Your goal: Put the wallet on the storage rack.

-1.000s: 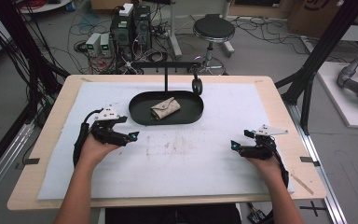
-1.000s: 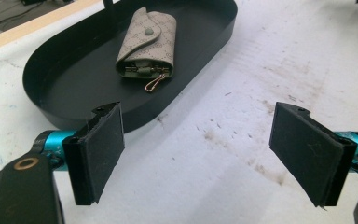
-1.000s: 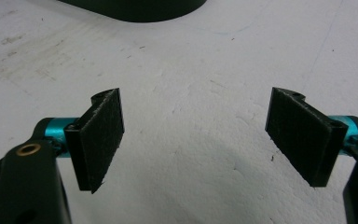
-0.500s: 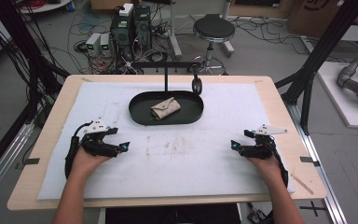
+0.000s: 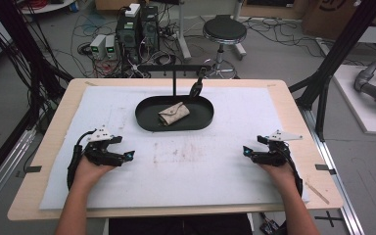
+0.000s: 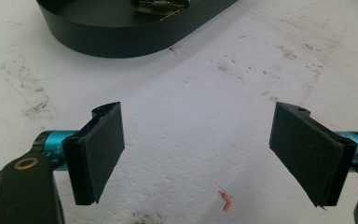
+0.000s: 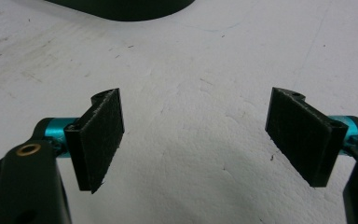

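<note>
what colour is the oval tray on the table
Black, a matte black oval tray with a low wall. It shows best in the high view.

Black grippers (image 5: 127, 155) with teal fittings (brass rivets), grey top plates, bare forearms (image 5: 73, 215)

1. Your left gripper (image 5: 127, 155) rests on the white mat (image 5: 186, 166) covering the worktop (image 5: 293, 107), at its left side.
2. Your right gripper (image 5: 246, 151) rests at the right, well apart.
3. Between and beyond them, a black oval tray (image 5: 147, 117) holds a folded beige pouch (image 5: 173, 113).
</note>
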`<action>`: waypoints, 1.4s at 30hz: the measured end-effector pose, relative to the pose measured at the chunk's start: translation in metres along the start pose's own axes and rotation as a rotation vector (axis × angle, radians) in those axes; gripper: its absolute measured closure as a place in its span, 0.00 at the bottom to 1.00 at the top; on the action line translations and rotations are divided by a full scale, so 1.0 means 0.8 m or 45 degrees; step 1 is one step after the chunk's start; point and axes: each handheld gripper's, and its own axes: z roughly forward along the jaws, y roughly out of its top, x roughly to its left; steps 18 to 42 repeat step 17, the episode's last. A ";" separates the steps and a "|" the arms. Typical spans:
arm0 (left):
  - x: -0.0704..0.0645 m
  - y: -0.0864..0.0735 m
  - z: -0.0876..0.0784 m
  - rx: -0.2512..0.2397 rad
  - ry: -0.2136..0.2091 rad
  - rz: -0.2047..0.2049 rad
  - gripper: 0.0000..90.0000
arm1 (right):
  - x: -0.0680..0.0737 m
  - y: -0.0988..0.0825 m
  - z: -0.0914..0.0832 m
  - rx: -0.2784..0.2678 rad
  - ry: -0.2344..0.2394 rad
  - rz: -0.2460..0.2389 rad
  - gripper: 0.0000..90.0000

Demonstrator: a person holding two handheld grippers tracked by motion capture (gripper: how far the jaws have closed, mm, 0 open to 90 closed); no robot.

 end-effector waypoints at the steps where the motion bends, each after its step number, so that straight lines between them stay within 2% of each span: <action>1: 0.000 0.000 0.001 0.003 -0.003 -0.003 0.20 | 0.000 0.000 0.000 0.000 -0.001 -0.001 0.22; 5: 0.000 -0.001 0.002 0.024 -0.001 0.004 0.20 | 0.000 0.000 0.000 -0.001 0.001 -0.002 0.22; 42: 0.001 0.000 0.000 0.010 0.009 0.000 0.20 | 0.000 0.000 0.000 0.000 0.002 -0.006 0.22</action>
